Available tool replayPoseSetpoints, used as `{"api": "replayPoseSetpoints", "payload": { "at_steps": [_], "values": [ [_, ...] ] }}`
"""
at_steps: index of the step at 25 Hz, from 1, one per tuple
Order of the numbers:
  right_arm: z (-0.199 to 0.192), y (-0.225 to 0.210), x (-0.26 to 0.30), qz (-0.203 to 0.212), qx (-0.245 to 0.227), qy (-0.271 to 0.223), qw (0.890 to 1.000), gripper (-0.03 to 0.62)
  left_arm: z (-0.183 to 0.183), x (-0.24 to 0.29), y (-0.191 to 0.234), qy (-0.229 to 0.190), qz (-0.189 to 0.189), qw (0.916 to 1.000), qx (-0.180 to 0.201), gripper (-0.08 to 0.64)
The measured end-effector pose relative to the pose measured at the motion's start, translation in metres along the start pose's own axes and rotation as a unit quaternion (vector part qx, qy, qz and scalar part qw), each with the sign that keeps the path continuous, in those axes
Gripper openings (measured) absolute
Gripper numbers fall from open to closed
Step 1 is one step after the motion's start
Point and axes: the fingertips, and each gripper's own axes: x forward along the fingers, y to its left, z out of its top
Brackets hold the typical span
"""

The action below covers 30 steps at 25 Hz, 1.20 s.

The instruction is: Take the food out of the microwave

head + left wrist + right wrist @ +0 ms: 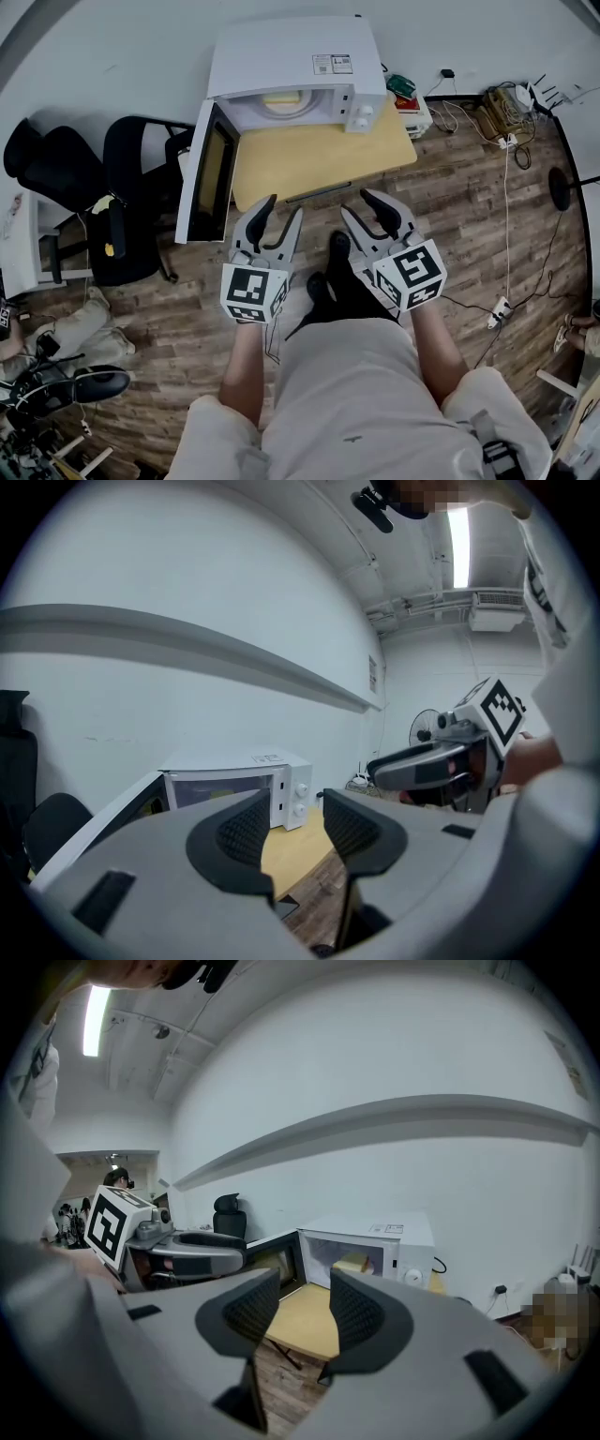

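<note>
1. Microwave (300, 70): a white box-shaped case that stands at the far edge of the tabletop (319, 159), close to a white wall. Two round knobs (361, 114) sit on its right front panel.
2. Door (208, 173): hinged on the left and swung fully open over the tabletop's left edge. It has a white frame and a dark window.
3. Food (281, 100): a pale yellow block inside the lit microwave cavity, on a round plate. Neither hand-held gripper touches it.
4. Tabletop: a smooth, light wood slab with rounded corners. The area in front of the microwave is bare.
5. Left hand-held gripper (281, 211): grey moulded body with dark ribbed pads. The jaws are spread with nothing between them. It is held over the floor (469, 216), short of the tabletop's near edge, and points at the microwave.
6. Right hand-held gripper (364, 206): same build, jaws likewise spread and empty. It is held beside the left one, also short of the tabletop.
7. Floor: brown wood-grain planks.
8. Chair (131, 159): black and padded, left of the open door.
</note>
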Motion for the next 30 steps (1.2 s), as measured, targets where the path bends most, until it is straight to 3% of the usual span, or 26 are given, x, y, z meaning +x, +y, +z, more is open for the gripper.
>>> {"api": "replayPoseSetpoints", "payload": {
  "at_steps": [18, 30],
  "values": [
    [0.033, -0.065, 0.082, 0.042, 0.001, -0.007, 0.999, 0.150, 0.017, 0.087, 0.045, 0.025, 0.021, 0.9992, 0.023, 0.163],
    [0.032, -0.105, 0.121, 0.085, 0.000, 0.005, 0.996, 0.149, 0.008, 0.150, 0.058, 0.053, 0.036, 0.9973, 0.035, 0.176]
  ]
}}
